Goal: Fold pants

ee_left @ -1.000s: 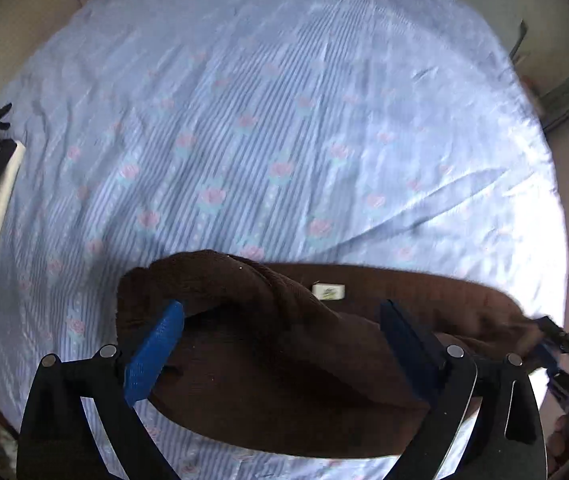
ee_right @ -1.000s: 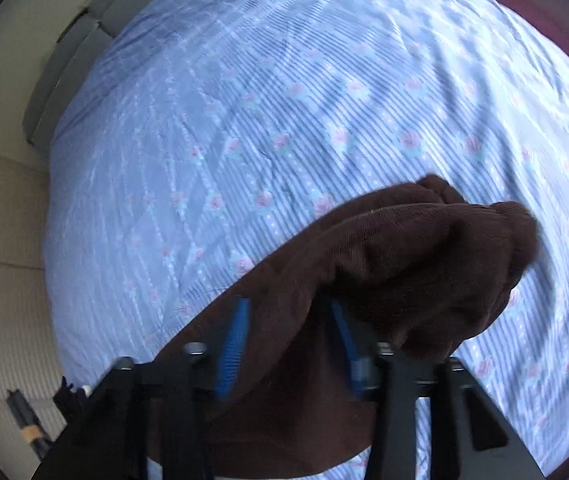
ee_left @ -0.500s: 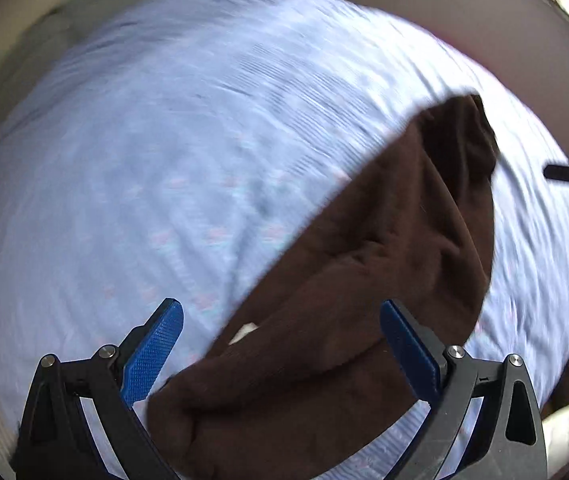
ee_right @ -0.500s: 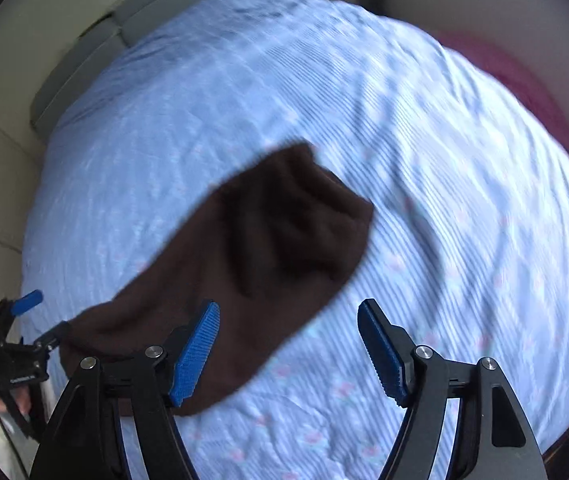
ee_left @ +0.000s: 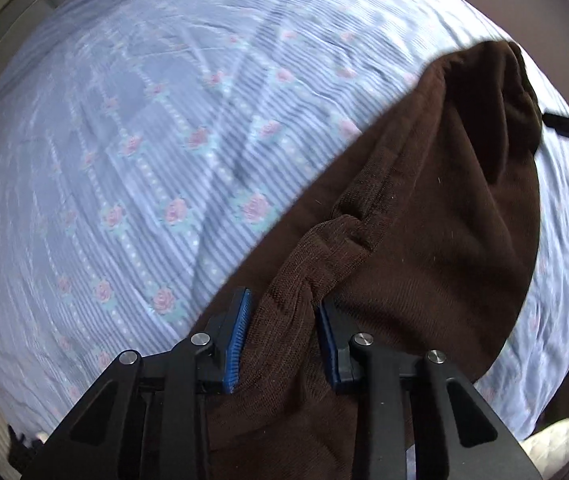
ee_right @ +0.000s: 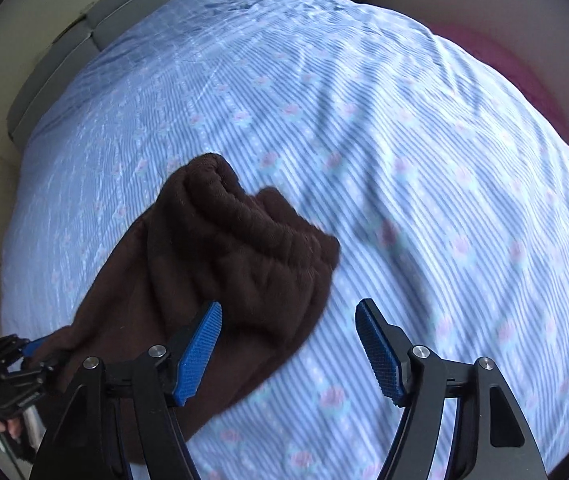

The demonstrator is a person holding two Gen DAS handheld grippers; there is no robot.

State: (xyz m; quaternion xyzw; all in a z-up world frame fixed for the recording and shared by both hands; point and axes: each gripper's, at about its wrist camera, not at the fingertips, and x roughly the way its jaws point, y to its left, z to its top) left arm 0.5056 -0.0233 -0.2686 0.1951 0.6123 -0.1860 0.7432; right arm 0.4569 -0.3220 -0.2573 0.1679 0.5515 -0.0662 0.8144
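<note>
The dark brown pants lie bunched on the blue striped bedsheet. My left gripper is shut on a fold of the brown pants near one end, and the fabric stretches away to the upper right. In the right wrist view the pants form a crumpled heap left of centre. My right gripper is open and empty, just above the heap's right edge. The left gripper shows at the far left, holding the pants' end.
The bed's sheet with pink rose print fills both views. A pink item lies beyond the bed at the upper right. A grey headboard or wall panel runs along the upper left. A white quilted item sits at the lower right.
My right gripper has let go of the pants and opened. My left gripper was open and has shut on the pants' fabric. The pants dropped onto the sheet.
</note>
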